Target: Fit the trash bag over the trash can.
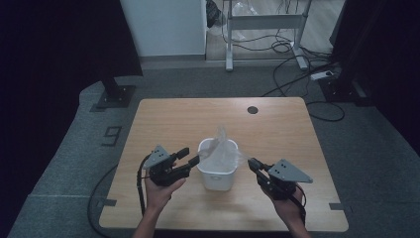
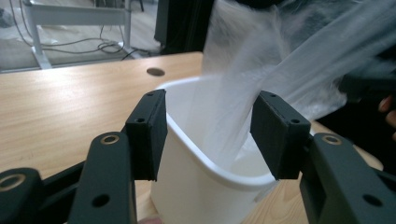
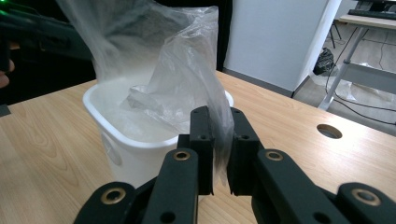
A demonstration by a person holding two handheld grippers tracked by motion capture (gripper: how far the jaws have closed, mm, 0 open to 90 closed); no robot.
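Both forearms enter from the near edge of the wooden table [image 1: 163, 114]. A white bin [image 1: 217, 171] stands near the table's middle, between the two grippers, with a clear plastic bag [image 1: 221, 148] sitting partly inside it and rising above the rim.

Left hand [image 1: 161, 191]: wraps the gripper body from below, forearm angled up and slightly inward. The left gripper [image 1: 190, 156] points toward the bin's left side, held roughly level, grey plate on top. In the left gripper view its jaws stand spread, one outside the bin's [image 2: 205, 186] wall and one over the opening; the pads press on nothing. Bag film [image 2: 280, 60] hangs between and beyond them, stretched up to the right (contact with the right pad cannot be told).

Right hand [image 1: 289, 206]: grips from below, forearm angled up and inward, mirror of the left. The right gripper [image 1: 251, 163] points at the bin's right rim. In the right gripper view its jaws are pressed together on a fold of the bag [image 3: 187, 74], pinched between the pads; the film runs from there up and back into the bin [image 3: 126, 140].
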